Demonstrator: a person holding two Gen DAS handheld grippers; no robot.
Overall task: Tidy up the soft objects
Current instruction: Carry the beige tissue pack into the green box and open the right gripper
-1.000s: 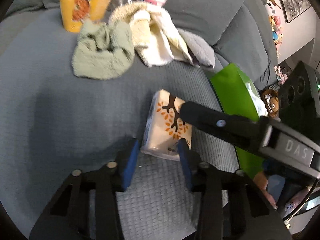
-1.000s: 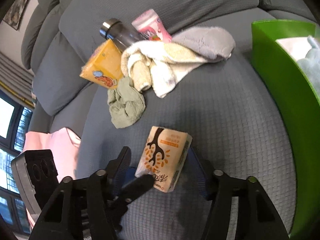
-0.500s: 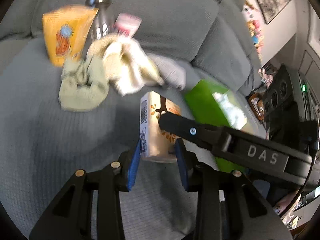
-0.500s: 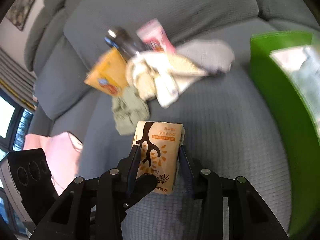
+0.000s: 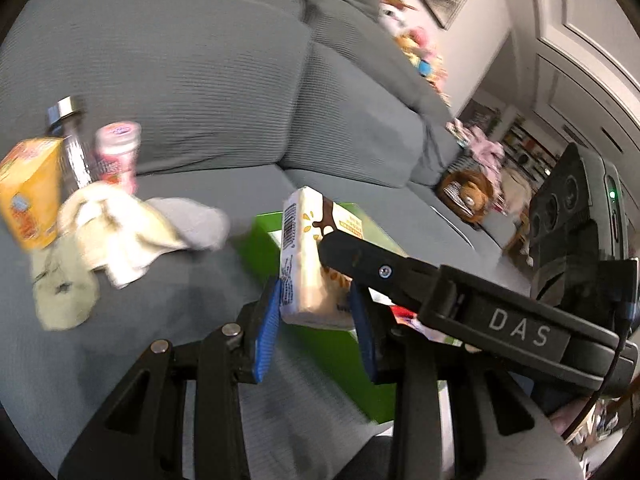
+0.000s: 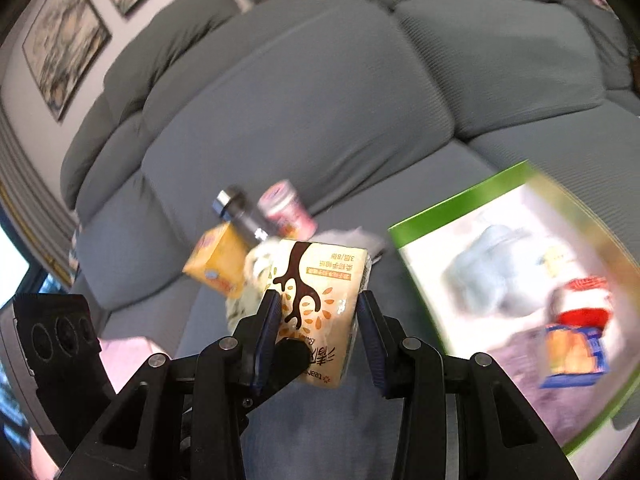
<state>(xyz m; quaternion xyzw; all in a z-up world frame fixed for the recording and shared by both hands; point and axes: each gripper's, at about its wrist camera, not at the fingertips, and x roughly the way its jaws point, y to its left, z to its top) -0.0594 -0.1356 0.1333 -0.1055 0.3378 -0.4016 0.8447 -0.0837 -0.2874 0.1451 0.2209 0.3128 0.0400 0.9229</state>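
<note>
Both grippers clamp one soft cream tissue pack printed with a brown tree and orange leaves (image 6: 316, 304), holding it in the air above the grey ribbed-fabric sofa (image 5: 208, 72). The left gripper (image 5: 316, 320) presses its blue pads on the pack's two narrow sides, a barcode facing the camera. The right gripper (image 6: 318, 328) squeezes the pack across its printed face, where an orange band of Chinese characters and part of a word ending "teal" can be read; one black finger of this gripper, lettered "DAS", crosses the left wrist view.

Just beyond the pack sits a bright green open box with a white lining (image 6: 460, 204), on the seat cushion toward its right end. Inside lie a pale blue cloth, a red-and-white item and a blue-and-orange packet, all blurred.

At the back edge of the seat, against the backrest, rests a heap: a cream and grey towel (image 5: 120, 224), a crumpled pale green cloth (image 5: 64, 292), a yellow-orange carton with a cartoon figure (image 5: 28, 196), a clear bottle with a silver cap (image 5: 72, 140) and a pink-lidded cup (image 5: 118, 152).

Framed ink landscape pictures (image 6: 64, 44) hang on the wall behind.
</note>
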